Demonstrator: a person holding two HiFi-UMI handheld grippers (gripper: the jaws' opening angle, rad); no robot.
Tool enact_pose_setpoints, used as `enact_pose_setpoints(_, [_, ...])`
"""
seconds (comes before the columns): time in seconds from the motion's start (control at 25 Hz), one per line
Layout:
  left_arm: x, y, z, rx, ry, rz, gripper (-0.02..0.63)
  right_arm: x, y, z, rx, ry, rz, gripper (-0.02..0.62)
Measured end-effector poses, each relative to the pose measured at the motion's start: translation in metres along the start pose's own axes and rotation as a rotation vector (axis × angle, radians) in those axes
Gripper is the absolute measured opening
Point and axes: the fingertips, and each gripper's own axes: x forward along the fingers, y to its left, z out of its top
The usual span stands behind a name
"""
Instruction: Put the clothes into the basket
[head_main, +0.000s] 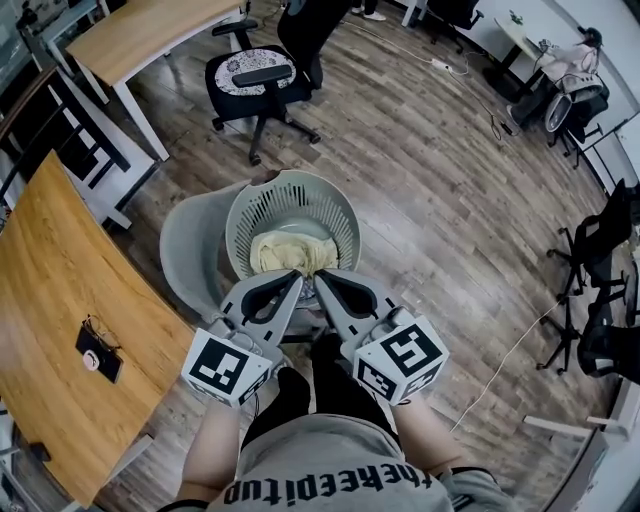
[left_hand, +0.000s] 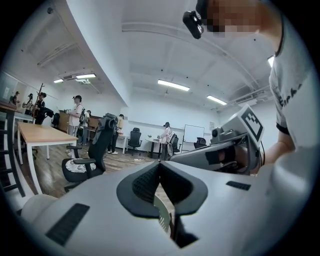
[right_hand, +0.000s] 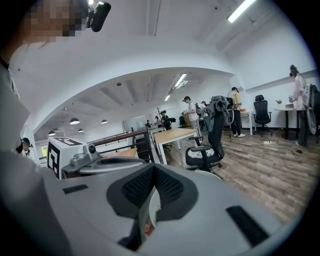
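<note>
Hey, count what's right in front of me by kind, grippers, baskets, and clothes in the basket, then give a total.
Grey two-jaw grippers: 2, the left gripper and the right gripper
Round pale-green slotted plastic basket: 1
Crumpled pale yellow cloth bundle in it: 1
Total: 4

Clothes (head_main: 290, 253) lie in the basket (head_main: 292, 198), a desk (head_main: 50, 300) to its left.

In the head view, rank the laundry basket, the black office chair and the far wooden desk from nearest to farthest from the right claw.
1. laundry basket, just ahead of the right claw.
2. black office chair, beyond the basket, slightly left.
3. wooden desk, far back, left of the chair.
</note>
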Motion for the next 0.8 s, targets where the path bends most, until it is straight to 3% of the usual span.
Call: enact_pose_setpoints(0.8, [-0.021, -0.006, 0.02, 0.035, -0.051, -0.02, 0.014, -0.014, 0.027, 0.018, -0.056, -0.068, -0.018, 0.011])
